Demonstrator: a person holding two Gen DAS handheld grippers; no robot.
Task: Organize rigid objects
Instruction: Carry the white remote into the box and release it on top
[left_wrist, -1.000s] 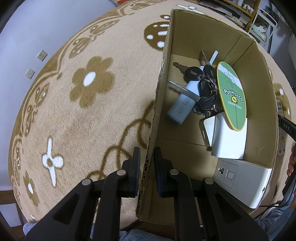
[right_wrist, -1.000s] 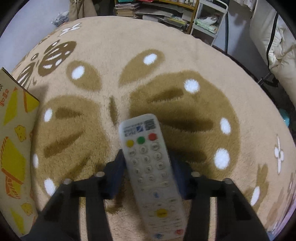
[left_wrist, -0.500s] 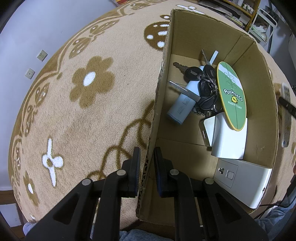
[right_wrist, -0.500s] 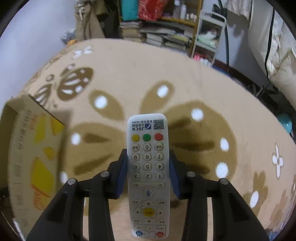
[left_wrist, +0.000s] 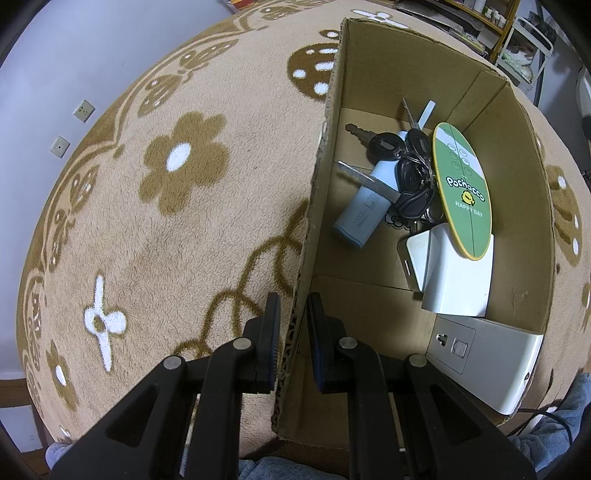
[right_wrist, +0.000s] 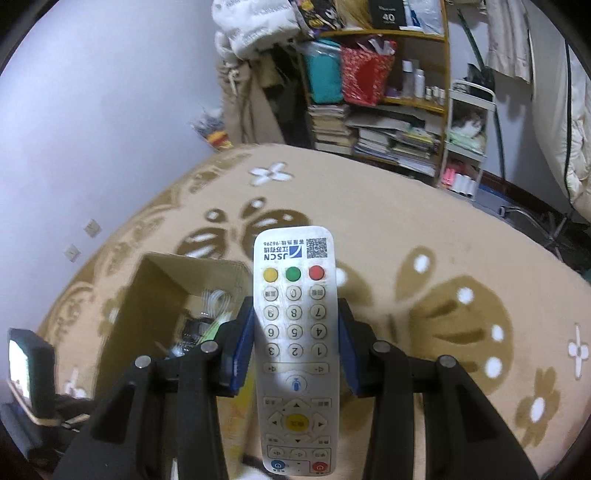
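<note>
Right gripper (right_wrist: 295, 332): fingers clamp the remote (right_wrist: 294, 343), long axis toward 12 o'clock; box (right_wrist: 162, 291) lies at 10 o'clock. Left gripper (left_wrist: 291, 332) pinches the box wall.

Rug (left_wrist: 177, 221): beige, brown flowers with white centres | Box (left_wrist: 517, 206): plain brown cardboard | Oval board (left_wrist: 463, 192): green, yellow rim, white lettering | Remote (right_wrist: 293, 332): white-grey, yellow, green and red buttons | Power bank (left_wrist: 364, 218): pale blue | Keys (left_wrist: 406, 177): black heads
</note>
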